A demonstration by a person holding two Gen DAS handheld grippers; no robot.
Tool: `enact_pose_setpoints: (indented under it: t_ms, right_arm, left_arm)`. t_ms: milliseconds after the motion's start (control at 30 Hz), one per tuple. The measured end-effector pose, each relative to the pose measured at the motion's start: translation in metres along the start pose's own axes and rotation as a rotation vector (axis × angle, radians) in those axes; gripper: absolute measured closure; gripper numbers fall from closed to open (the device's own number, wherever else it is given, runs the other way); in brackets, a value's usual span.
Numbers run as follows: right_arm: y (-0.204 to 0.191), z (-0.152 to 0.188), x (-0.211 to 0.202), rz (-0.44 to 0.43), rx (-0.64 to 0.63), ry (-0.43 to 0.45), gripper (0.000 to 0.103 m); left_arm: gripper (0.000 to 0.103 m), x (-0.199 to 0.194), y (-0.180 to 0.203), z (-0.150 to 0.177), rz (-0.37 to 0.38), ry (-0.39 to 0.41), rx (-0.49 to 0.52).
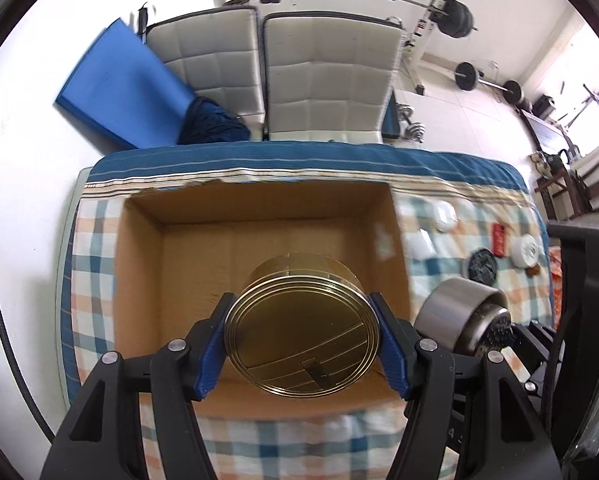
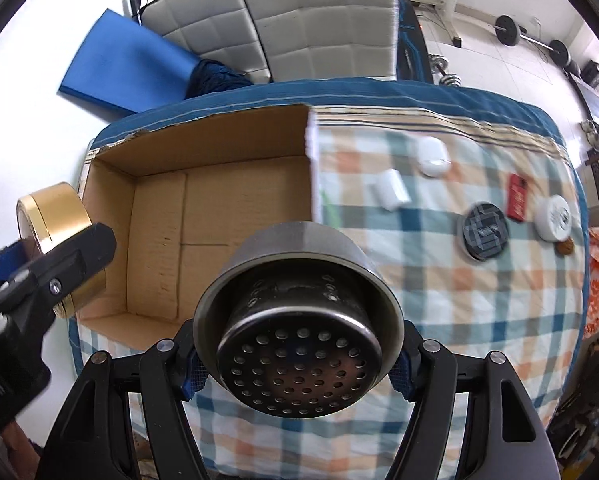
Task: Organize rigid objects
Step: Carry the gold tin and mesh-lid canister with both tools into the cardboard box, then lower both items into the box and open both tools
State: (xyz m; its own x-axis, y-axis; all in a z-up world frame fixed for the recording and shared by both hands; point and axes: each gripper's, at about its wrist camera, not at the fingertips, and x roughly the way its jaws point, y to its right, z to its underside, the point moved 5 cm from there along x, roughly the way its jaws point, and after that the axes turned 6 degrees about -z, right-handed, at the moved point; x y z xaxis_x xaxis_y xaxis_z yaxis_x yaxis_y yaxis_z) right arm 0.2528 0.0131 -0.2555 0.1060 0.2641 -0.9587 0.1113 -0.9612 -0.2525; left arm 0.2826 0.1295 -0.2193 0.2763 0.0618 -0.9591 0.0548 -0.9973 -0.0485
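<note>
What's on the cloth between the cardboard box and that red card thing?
In the right wrist view, two white cases and a dark round tin lie between the cardboard box and the red card.

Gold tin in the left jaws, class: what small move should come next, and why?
Probably lower the gold tin straight down into the cardboard box and let go. The left gripper holds it clamped above the box's bare floor, so nothing blocks the drop. The right gripper, holding the perforated steel cup, sits over the checked cloth beside the box and can follow.
</note>
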Motion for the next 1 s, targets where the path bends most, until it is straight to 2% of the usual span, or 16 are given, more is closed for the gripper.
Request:
enact_pose_setpoints:
  t_ms: [100, 233, 300, 567, 767, 867, 1000]
  right_arm:
    - [-0.020, -0.015, 0.023, -0.001, -0.004, -0.017, 0.031]
    - [-0.029, -0.034, 0.058, 0.020, -0.005, -0.043, 0.031]
    - [-0.030, -0.043, 0.075, 0.016, -0.003, -0.059, 0.031]
    - [-0.039, -0.068, 0.139, 0.035, 0.004, -0.124, 0.030]
    - [-0.042, -0.081, 0.177, 0.029, 0.020, -0.157, 0.030]
    - [-0.039, -0.085, 0.193, 0.073, 0.013, -0.168, 0.030]
    - [-0.036, -0.087, 0.208, 0.087, 0.024, -0.187, 0.030]
  left_arm:
    - [0.041, 0.026, -0.030, -0.012, 0.033, -0.046, -0.044]
    - [0.041, 0.074, -0.054, -0.024, 0.108, -0.145, -0.098]
    - [0.041, 0.102, -0.060, -0.028, 0.154, -0.210, -0.128]
    - [0.040, 0.188, -0.063, -0.023, 0.212, -0.386, -0.153]
    - [0.040, 0.222, -0.059, -0.021, 0.204, -0.427, -0.142]
    - [0.040, 0.230, -0.056, -0.021, 0.198, -0.440, -0.132]
    - [0.040, 0.236, -0.054, -0.018, 0.185, -0.452, -0.123]
